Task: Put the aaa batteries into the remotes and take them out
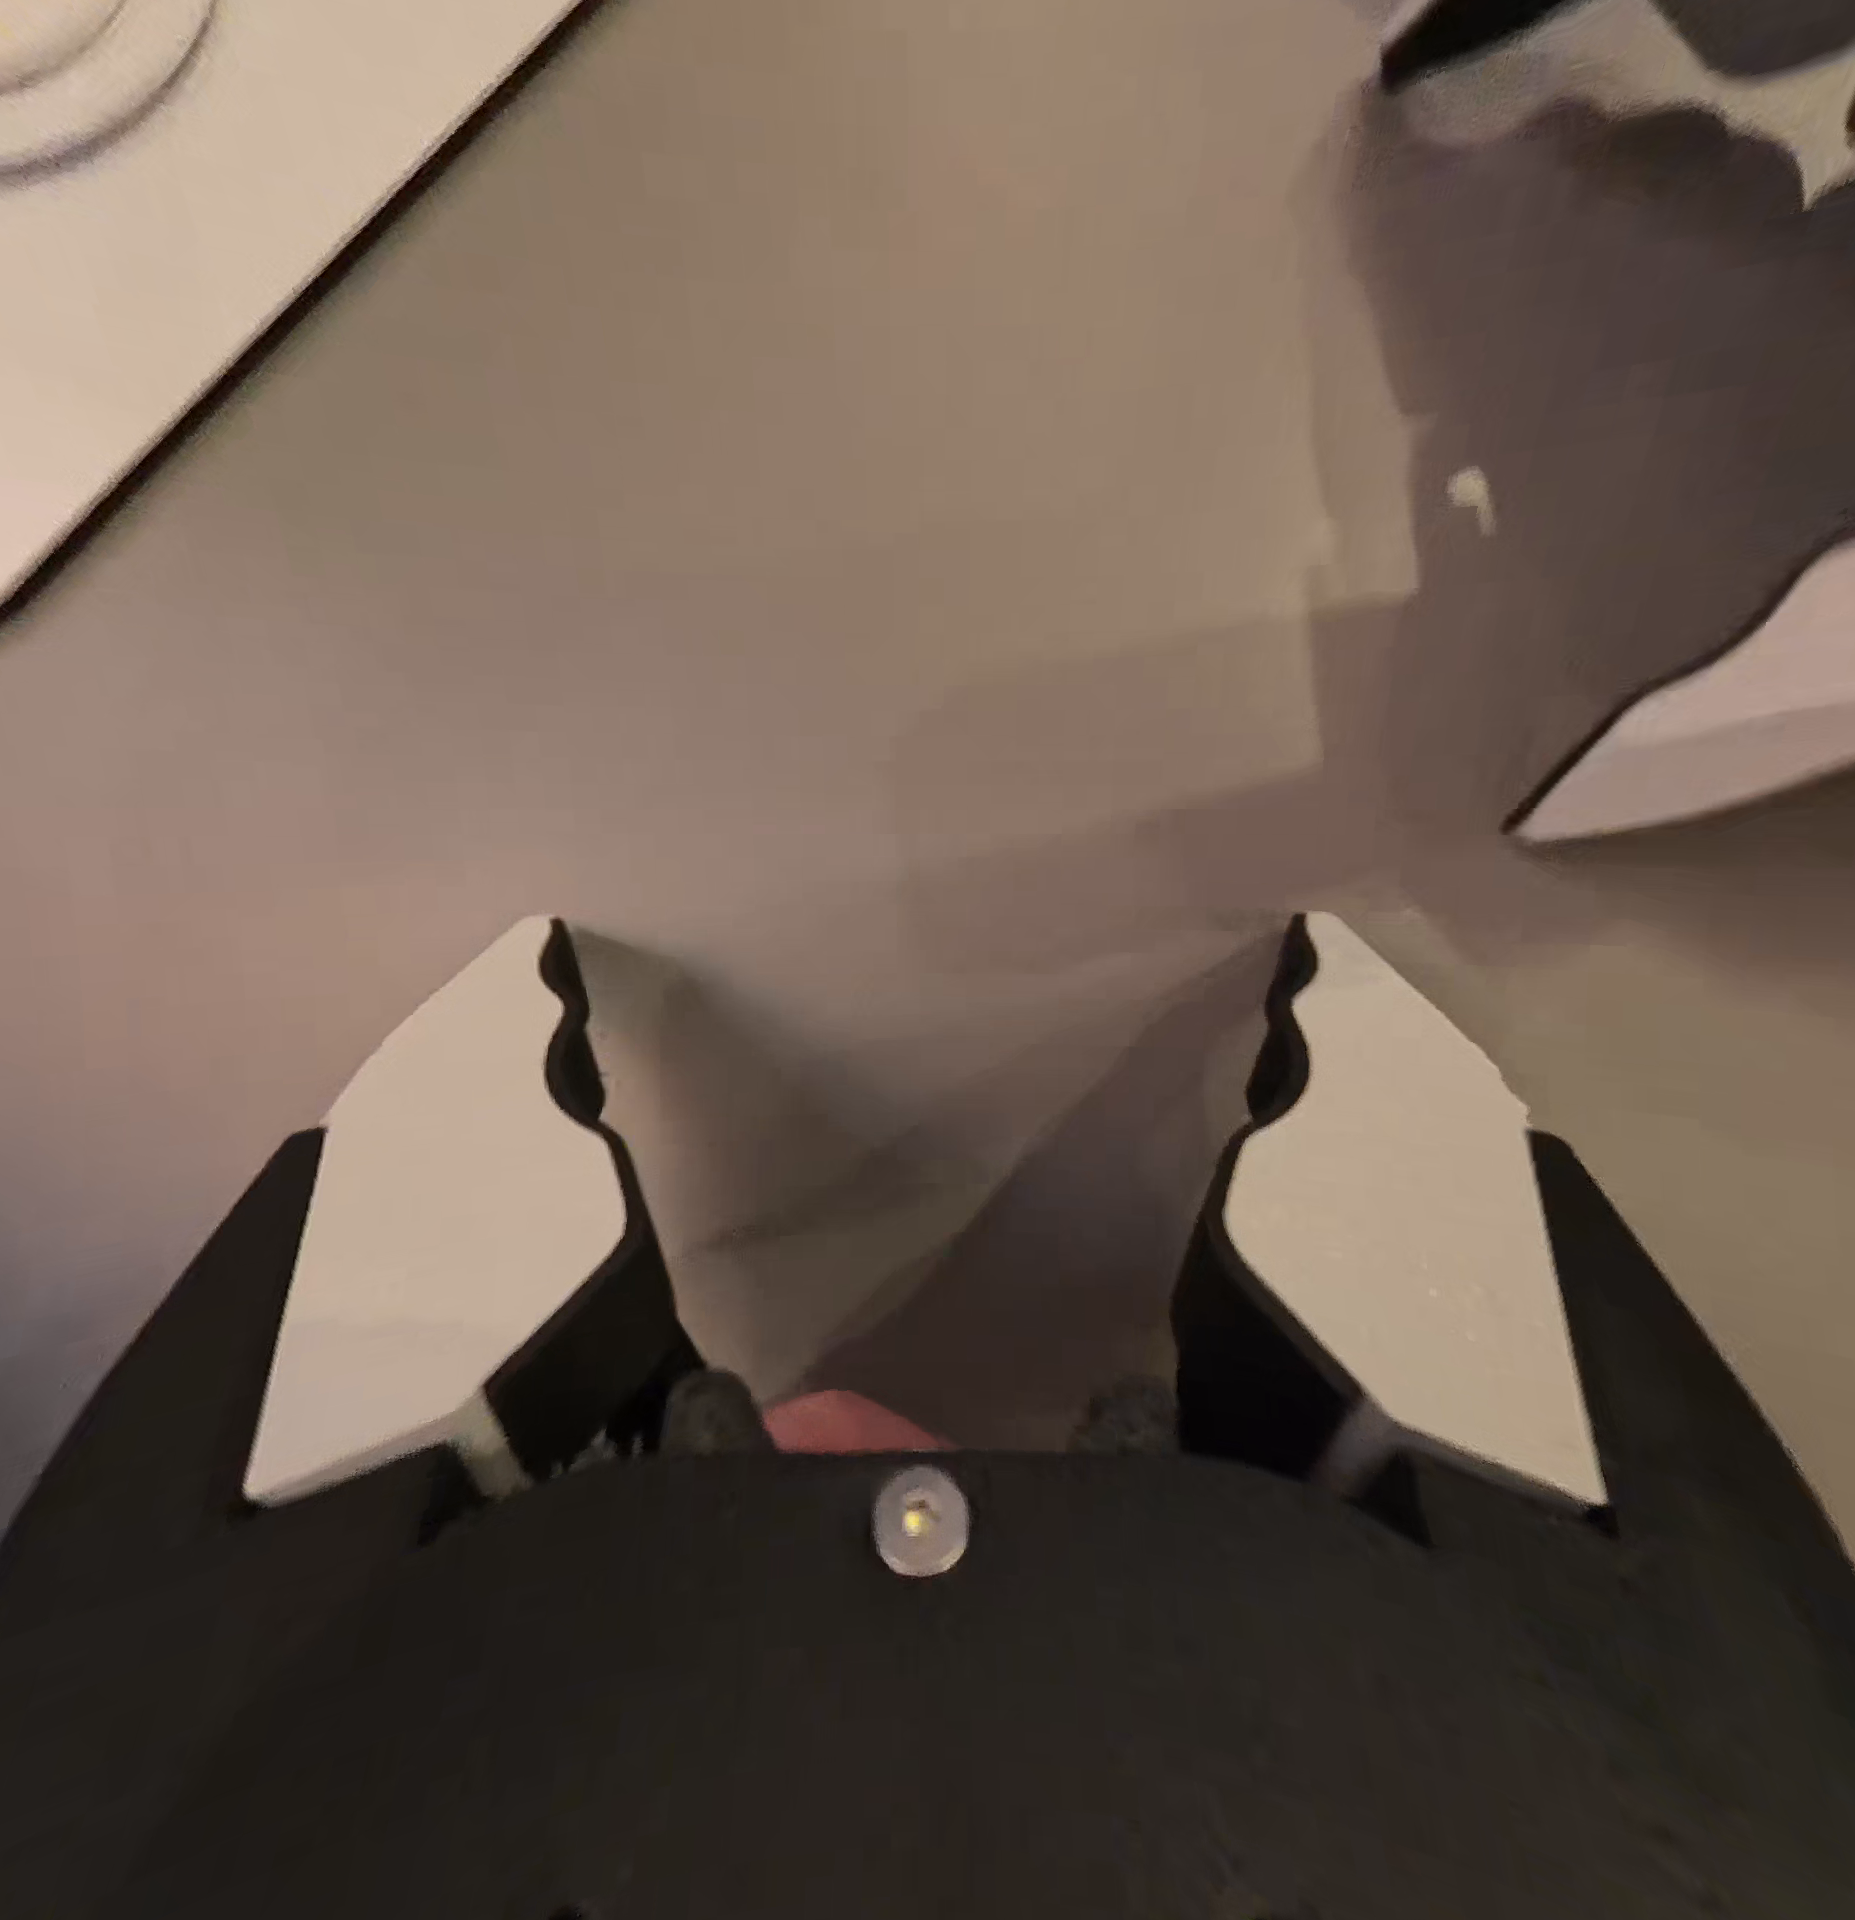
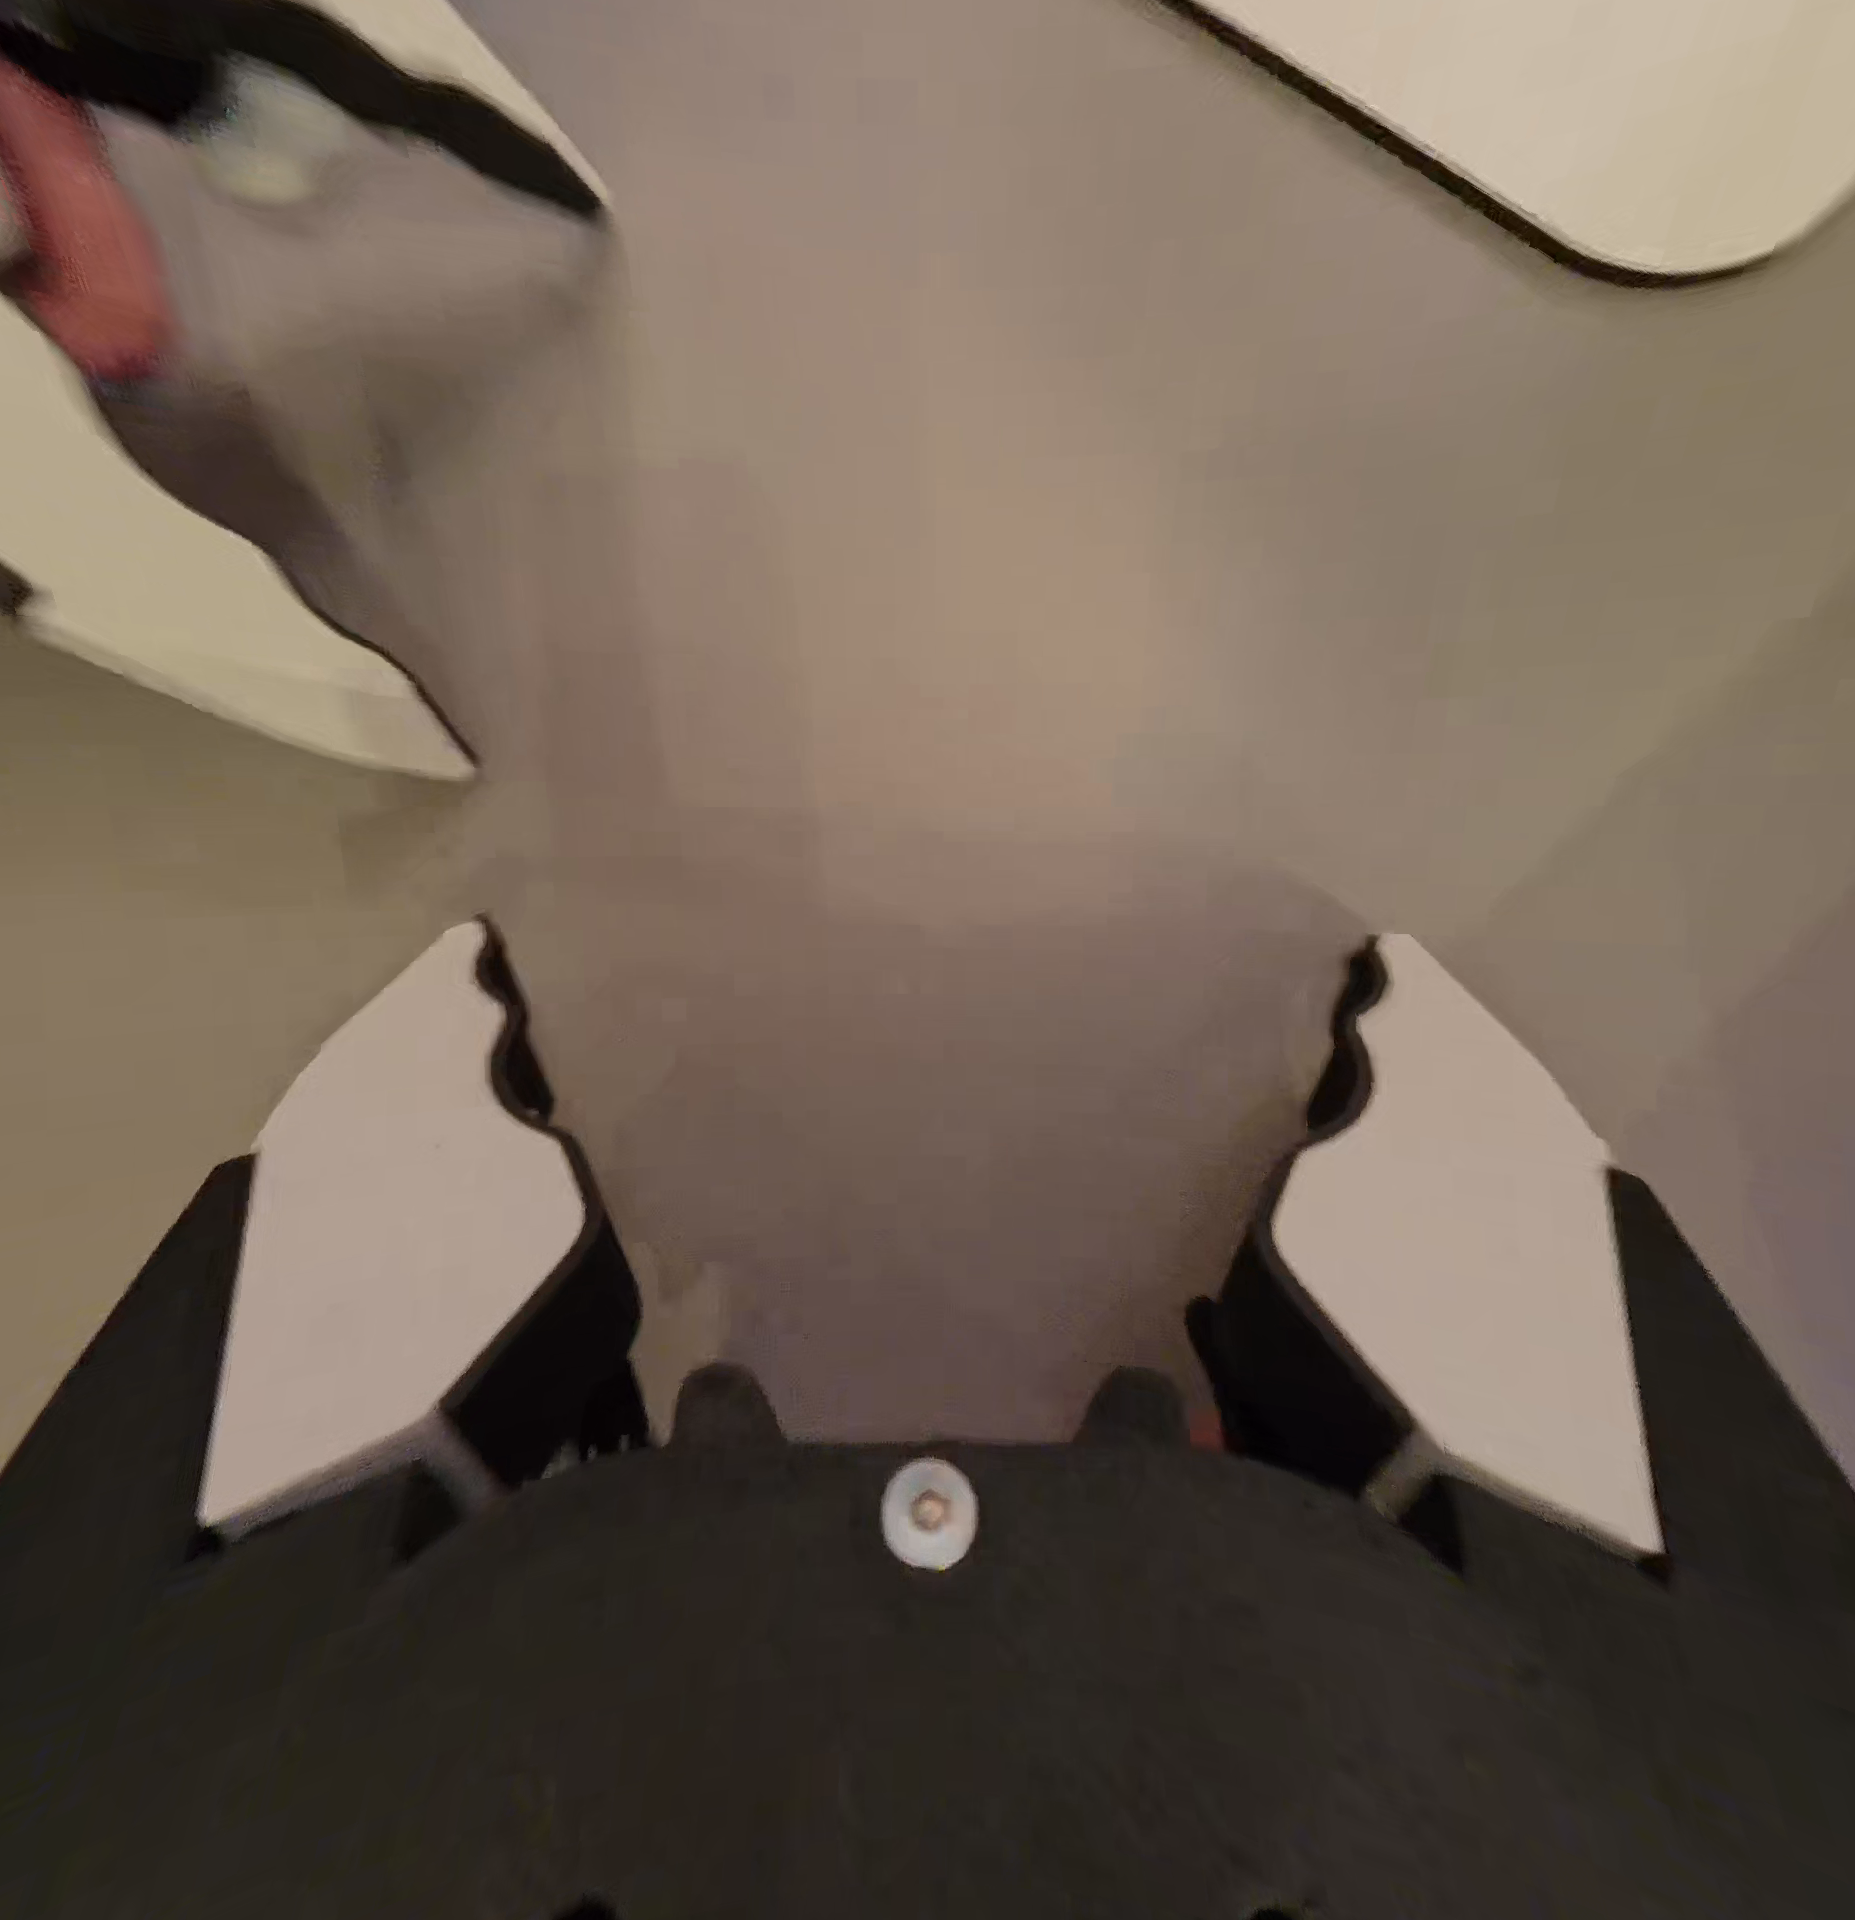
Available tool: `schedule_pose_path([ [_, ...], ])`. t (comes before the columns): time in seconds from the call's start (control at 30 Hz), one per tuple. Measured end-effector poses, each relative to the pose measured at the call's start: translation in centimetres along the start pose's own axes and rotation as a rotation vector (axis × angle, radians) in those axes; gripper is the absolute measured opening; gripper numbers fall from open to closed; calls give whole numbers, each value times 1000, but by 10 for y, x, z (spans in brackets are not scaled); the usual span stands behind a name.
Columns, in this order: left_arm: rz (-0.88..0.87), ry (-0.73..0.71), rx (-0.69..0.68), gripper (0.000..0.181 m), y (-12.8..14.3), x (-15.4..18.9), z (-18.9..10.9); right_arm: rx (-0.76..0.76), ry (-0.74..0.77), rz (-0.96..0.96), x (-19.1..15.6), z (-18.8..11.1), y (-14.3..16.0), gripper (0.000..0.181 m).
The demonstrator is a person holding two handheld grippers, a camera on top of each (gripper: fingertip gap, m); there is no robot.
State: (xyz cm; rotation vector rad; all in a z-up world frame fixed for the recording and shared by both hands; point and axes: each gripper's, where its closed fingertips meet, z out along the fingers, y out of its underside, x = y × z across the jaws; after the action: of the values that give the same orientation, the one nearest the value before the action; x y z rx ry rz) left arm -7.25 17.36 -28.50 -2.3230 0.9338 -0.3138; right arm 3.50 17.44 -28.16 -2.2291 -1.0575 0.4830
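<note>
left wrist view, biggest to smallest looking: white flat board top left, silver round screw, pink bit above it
1. white dark-edged flat board
2. pink bit and silver round screw: look alike, both close to the camera, so not ranked

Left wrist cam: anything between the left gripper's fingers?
Nothing. The left gripper is open, and between its fingers the left wrist view shows only bare, blurred grey tabletop. No battery or remote is visible.

Each wrist camera sits just behind its own tongs, looking forward and down, close over the grey desk [image 1: 798, 520]. The left view catches the right tongs [image 1: 1733, 675] at far right; the right view shows the left tongs [image 2: 175, 582] at far left, both blurred.
</note>
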Motion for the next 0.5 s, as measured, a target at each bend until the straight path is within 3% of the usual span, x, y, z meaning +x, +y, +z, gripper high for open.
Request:
schedule_pose_path([
  [0.17,20,-94,69,121,-2,-4,-7,-21,67,-23,-2,5,2,143],
  [0.27,-17,-91,65,113,2,-1,-9,8,95,-25,-3,3,-2,129],
  [0.4,-13,-72,69,106,4,1,-11,55,209,-1,8,-2,-9,96],
  [0.5,-4,-62,75,97,1,7,-11,39,162,58,2,1,-7,85],
])
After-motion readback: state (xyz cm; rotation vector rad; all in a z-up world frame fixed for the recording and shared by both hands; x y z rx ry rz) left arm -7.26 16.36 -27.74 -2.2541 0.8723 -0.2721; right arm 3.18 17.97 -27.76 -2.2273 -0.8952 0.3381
